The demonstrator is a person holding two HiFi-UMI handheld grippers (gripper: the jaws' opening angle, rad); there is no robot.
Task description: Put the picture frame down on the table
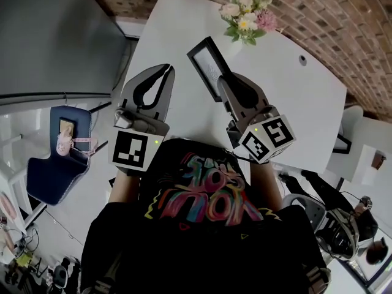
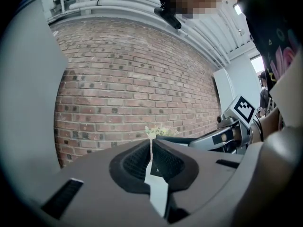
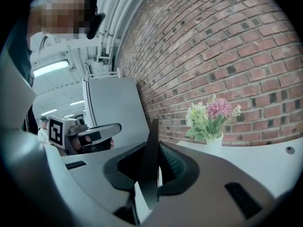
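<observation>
Right gripper view shows my right hand-held gripper pinching the thin black rectangular picture frame over the white tabletop, apparently not yet set down, while my left hand-held gripper is pressed together, empty.

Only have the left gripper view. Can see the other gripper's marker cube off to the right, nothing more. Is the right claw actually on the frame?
Observer: Yes. In the right gripper view the right claw is shut on the picture frame, which stands edge-on between the jaws.
Operator: Is it down on the table yet?
Observer: Doesn't look like it. The head view shows it held tilted over the white table. I can't tell whether its far end touches.
Operator: Anything near the drop spot?
Observer: A vase of flowers stands at the table's far edge by the brick wall, just beyond the frame's far end.
</observation>
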